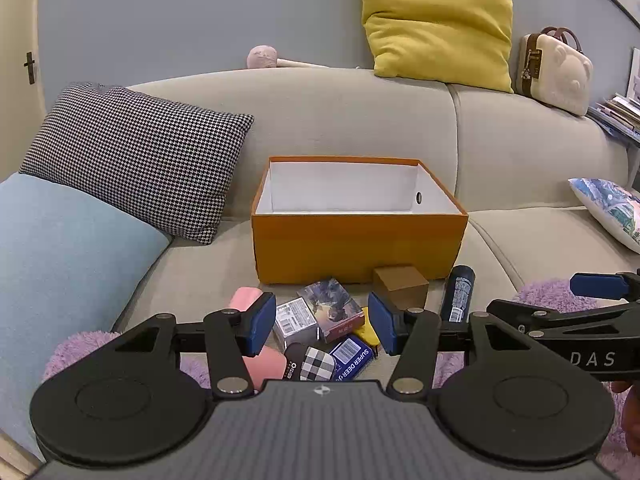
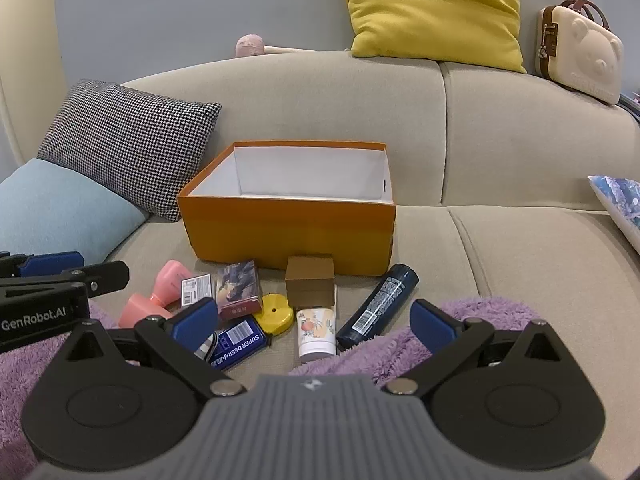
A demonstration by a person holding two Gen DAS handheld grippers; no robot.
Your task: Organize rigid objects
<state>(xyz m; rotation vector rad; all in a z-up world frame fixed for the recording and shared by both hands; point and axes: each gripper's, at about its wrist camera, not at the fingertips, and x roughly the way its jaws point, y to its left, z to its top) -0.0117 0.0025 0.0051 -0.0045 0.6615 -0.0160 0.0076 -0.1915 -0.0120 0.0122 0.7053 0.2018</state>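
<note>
Clutter (image 2: 280, 308) hard against orange box (image 2: 288, 236) front, both tongs (image 1: 320, 322) (image 2: 314, 320) apart, empty.

A: What lies beyond the fingers?
B: A matt orange cardboard box (image 2: 288, 236) with a smooth white paper lining, on a sofa (image 2: 520, 248) of beige woven cloth.
A: And nearer the fingertips?
B: A glossy dark plastic bottle (image 2: 378, 306), a smooth yellow plastic disc (image 2: 275, 314), a small matt brown card box (image 2: 310, 280), and a shiny blue tin (image 2: 238, 342).
A: The fingers themselves?
B: Matt black plastic with blue rubbery pads (image 2: 434, 326). Under them, fluffy purple fleece (image 2: 400, 350).
</note>
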